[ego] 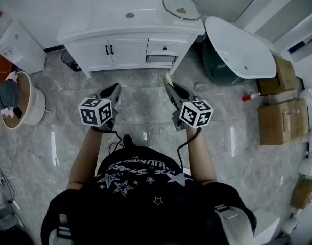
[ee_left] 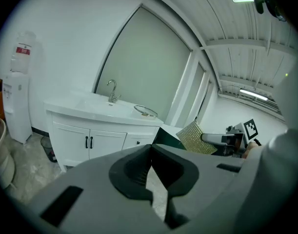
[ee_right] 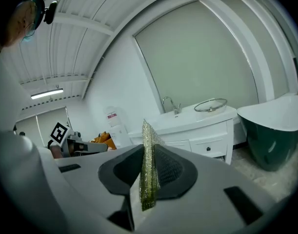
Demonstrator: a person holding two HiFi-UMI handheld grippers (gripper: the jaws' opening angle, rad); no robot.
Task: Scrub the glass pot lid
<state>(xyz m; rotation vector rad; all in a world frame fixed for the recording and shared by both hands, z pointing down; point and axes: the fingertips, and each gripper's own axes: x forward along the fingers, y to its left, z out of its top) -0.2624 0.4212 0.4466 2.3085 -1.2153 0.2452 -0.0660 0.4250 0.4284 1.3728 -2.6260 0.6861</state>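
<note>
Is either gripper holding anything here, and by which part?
The right gripper pinches a glittery scouring pad by one edge; the left gripper is shut on nothing.

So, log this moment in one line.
left gripper: shut, empty | right gripper: shut on scouring pad | glass pot lid: on vanity top

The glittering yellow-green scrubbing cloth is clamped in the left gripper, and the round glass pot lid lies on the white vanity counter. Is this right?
One detail is wrong: the glittering yellow-green scrubbing cloth is clamped in the right gripper, as the right gripper view shows; the left gripper is shut on nothing. The round glass pot lid does lie on the white vanity counter.
</note>
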